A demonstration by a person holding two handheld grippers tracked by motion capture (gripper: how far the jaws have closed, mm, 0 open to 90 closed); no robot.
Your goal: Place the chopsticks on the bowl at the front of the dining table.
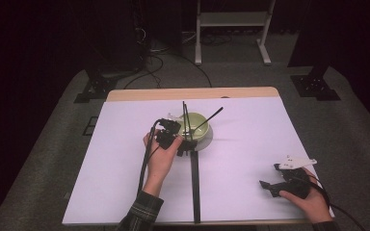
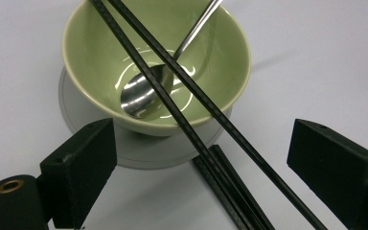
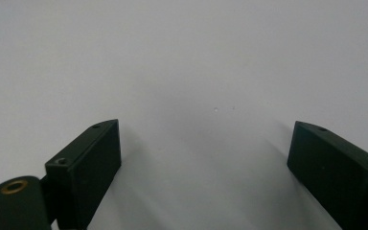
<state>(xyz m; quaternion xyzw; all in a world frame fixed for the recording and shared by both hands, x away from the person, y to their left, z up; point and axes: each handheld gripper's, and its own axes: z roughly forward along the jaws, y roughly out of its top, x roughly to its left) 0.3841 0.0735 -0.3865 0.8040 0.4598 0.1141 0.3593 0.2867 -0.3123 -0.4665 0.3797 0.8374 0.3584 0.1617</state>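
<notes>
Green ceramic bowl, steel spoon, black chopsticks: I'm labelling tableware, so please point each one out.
Green ceramic bowl [image 2: 100, 43], left gripper view, inner wall.
Steel spoon [image 2: 139, 93], left gripper view, its scoop inside the bowl.
Black chopsticks [image 2: 206, 103], left gripper view, shaft crossing the bowl's rim.

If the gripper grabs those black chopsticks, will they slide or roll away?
Probably a bit. The chopsticks look thin, smooth and stiff, so they may slip between the open left gripper pads. They lean loosely on the green bowl rim, so a nudge could roll them off or jostle the spoon.
</notes>
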